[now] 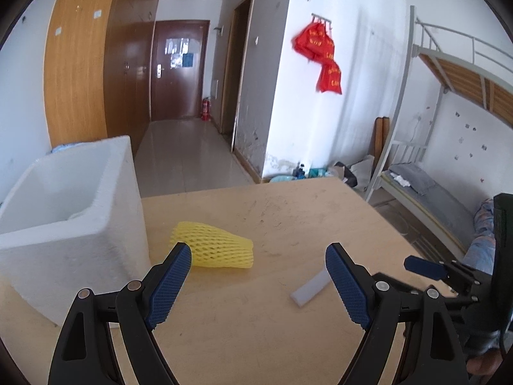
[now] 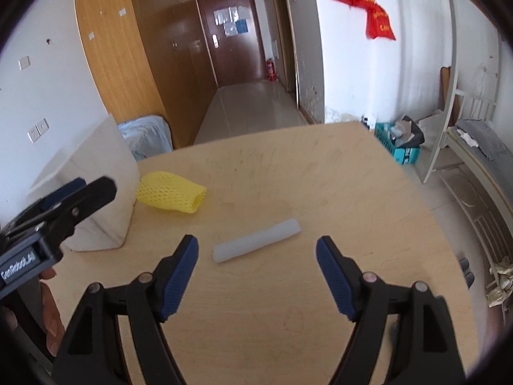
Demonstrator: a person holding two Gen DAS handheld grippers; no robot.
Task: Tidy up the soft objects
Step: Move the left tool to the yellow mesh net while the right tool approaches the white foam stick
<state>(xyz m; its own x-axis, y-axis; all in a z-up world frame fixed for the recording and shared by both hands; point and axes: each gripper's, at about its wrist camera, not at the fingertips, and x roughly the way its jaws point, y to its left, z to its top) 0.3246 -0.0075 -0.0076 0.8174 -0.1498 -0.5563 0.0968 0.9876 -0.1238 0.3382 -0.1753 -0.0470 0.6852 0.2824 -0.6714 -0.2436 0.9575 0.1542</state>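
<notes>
Both soft items sit loose on the wooden table, nothing held.

Left gripper: jaws wide apart, empty, above the table. Yellow foam net sleeve lies on its side at about 11 o'clock from the gripper, right beside its left finger; can't tell if they touch.

Right gripper: jaws wide apart, empty. White foam strip lies flat at 12 o'clock ahead of it, roughly in line with the gap between the fingers, not yet between the pads. In the left wrist view the same strip shows at about 3 o'clock, partly hidden by the right finger of the left gripper.

White foam box stands at 9 o'clock on the table edge, open at the top. Inside mostly bare white; a small pale shape in the bottom corner, too faint to identify. The yellow sleeve is near the box wall but outside it.

Progress judgement: early, or at least nothing visibly sorted. Both items still out on the tabletop. Left to do, assuming the box is the target: grip the sleeve, grip the strip, carry each into the box, release.

Risk: the net sleeve is soft and will likely squash in the grip.
</notes>
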